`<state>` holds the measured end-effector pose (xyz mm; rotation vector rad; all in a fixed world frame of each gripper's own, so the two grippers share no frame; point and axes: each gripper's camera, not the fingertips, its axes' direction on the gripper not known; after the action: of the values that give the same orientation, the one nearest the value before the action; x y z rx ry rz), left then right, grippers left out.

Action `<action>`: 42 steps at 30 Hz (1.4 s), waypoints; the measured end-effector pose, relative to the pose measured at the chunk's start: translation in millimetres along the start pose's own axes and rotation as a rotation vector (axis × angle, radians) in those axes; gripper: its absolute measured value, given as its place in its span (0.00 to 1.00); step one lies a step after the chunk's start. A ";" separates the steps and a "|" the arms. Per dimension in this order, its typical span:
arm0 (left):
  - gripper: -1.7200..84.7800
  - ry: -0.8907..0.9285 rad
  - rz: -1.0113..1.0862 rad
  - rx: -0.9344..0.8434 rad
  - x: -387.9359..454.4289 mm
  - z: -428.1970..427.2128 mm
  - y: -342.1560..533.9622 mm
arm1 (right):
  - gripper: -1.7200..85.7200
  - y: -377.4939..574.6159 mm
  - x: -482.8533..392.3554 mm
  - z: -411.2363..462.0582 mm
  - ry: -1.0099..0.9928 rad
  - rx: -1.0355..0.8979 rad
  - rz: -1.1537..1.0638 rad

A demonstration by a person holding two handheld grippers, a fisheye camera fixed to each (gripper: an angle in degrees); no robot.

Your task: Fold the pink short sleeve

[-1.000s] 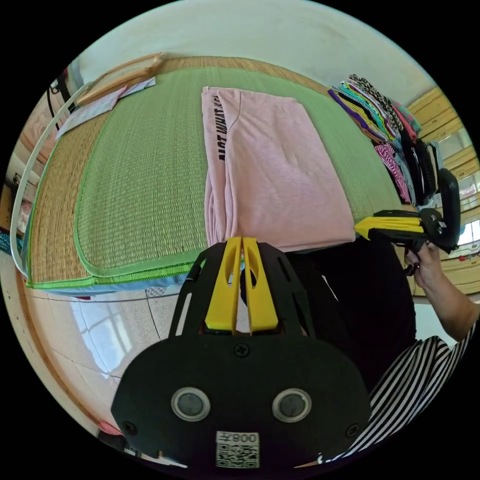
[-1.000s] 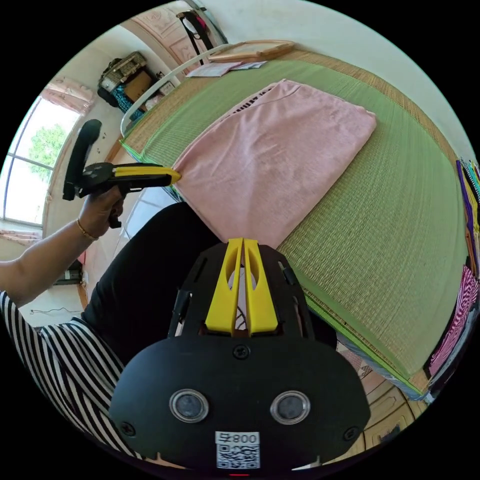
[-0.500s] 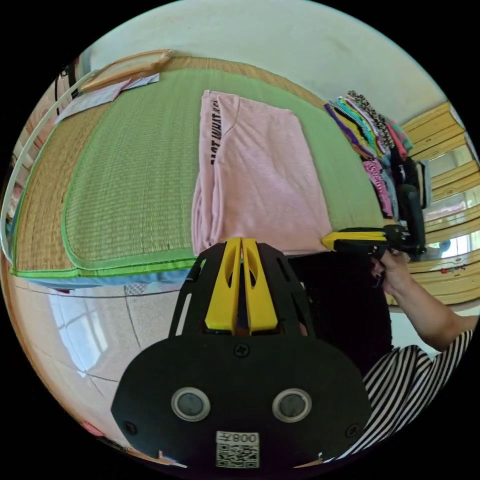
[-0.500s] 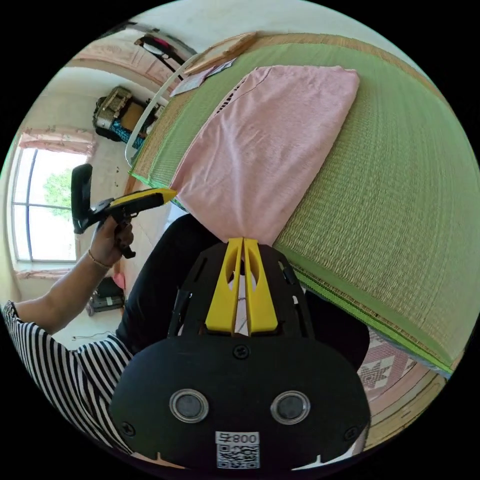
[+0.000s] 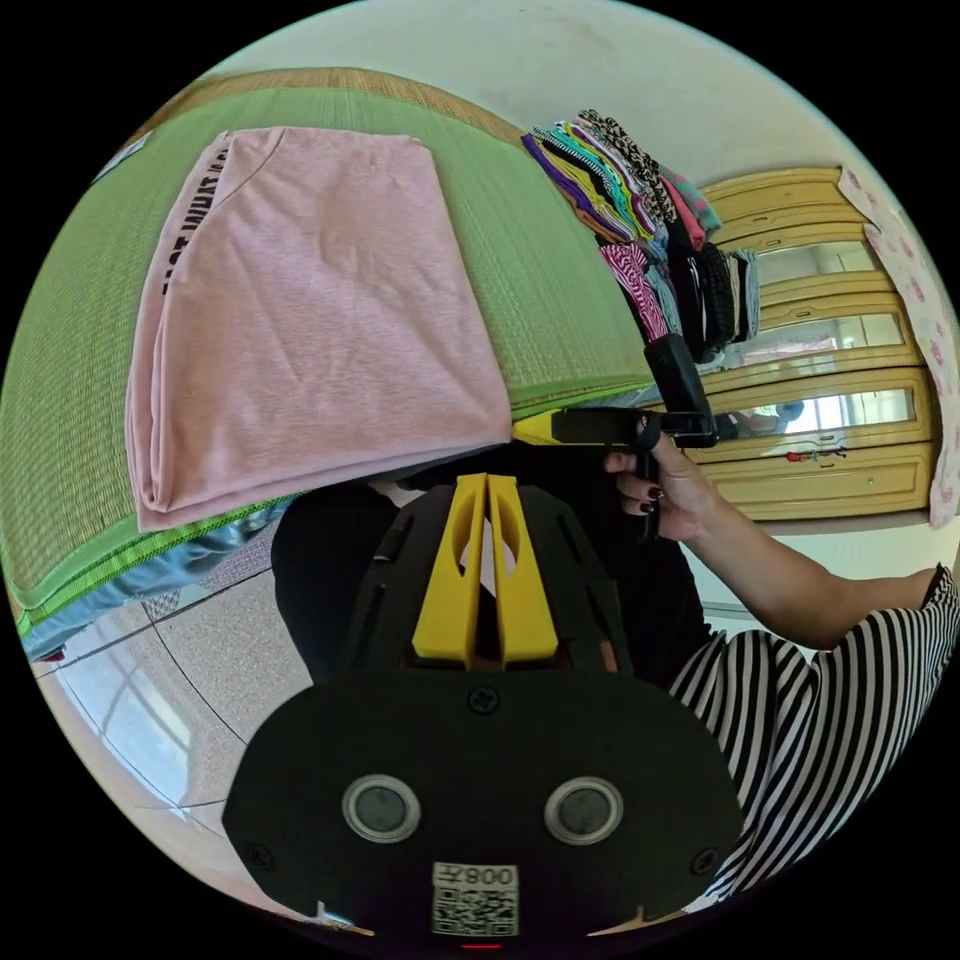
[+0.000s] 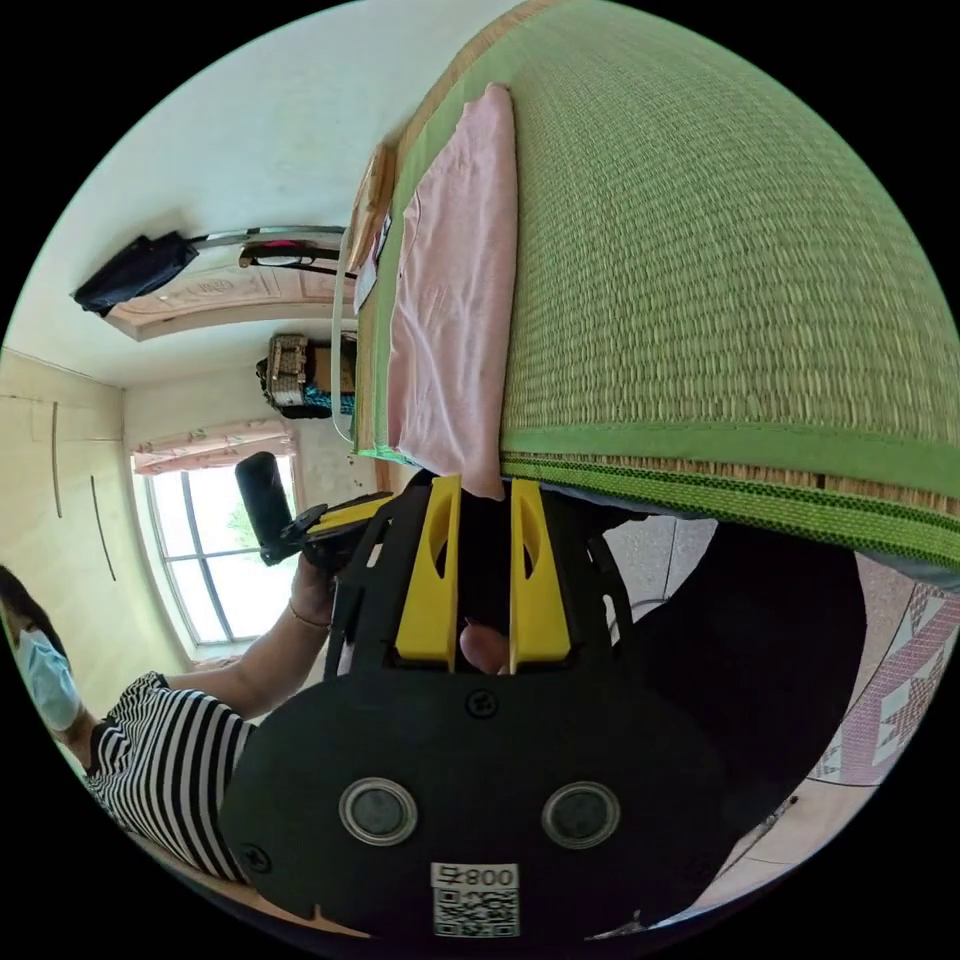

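The pink short sleeve (image 5: 300,300) lies folded flat on the green mat (image 5: 530,260), black lettering along its left fold. My left gripper (image 5: 485,482) is shut on nothing, held off the mat's near edge, apart from the shirt. A hand holds my right gripper (image 5: 527,428) at the shirt's near right corner. In the right gripper view, my right gripper (image 6: 485,487) stands open, jaws apart, with the corner of the pink shirt (image 6: 450,300) just at their tips. The left gripper (image 6: 375,502) shows beside it, close to the mat's (image 6: 720,250) edge.
A stack of folded colourful clothes (image 5: 640,230) sits on the mat's far right. Behind it stands a yellow wardrobe (image 5: 830,400) with mirrors. Tiled floor (image 5: 180,680) lies below the bed edge. The person's striped sleeve (image 5: 830,700) is near; a window (image 6: 210,540) is behind.
Both grippers held the shirt's near corners earlier. The left one has let go and drawn back; the right one has opened at its corner. The shirt now rests on the mat.
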<state>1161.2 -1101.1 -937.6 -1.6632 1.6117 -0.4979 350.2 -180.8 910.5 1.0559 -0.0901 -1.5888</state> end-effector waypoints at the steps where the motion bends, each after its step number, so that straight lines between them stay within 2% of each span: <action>1: 0.03 0.006 -0.006 -0.007 -3.6 6.9 -2.0 | 0.11 -2.1 12.0 5.4 -0.031 0.003 0.014; 6: 0.05 0.060 -0.048 -0.035 -21.8 43.7 -9.9 | 0.08 -1.7 55.6 25.8 -0.145 -0.019 0.049; 10: 0.08 0.234 -0.129 -0.027 -46.0 87.5 -19.7 | 0.07 0.9 79.7 33.4 -0.225 -0.014 0.039; 13: 0.07 0.373 -0.217 0.011 -69.7 118.5 -20.4 | 0.07 0.3 93.0 38.2 -0.279 -0.019 0.029; 19: 0.03 0.474 -0.252 0.080 -92.3 157.6 -11.6 | 0.10 -0.8 115.8 51.6 -0.281 -0.034 0.023; 27: 0.02 0.506 -0.231 0.096 -98.6 206.4 4.3 | 0.12 -0.9 149.8 72.5 -0.300 -0.027 0.096; 35: 0.02 0.513 -0.214 0.106 -101.6 246.9 33.5 | 0.06 -0.3 173.1 95.2 -0.376 -0.012 0.147; 42: 0.06 0.517 -0.288 0.274 -135.3 234.8 114.7 | 0.04 10.5 169.6 89.6 -0.411 -0.010 0.116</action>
<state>1237.4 -903.9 -1142.3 -1.6421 1.5584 -1.3235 311.8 -365.3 873.0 0.6896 -0.4132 -1.6767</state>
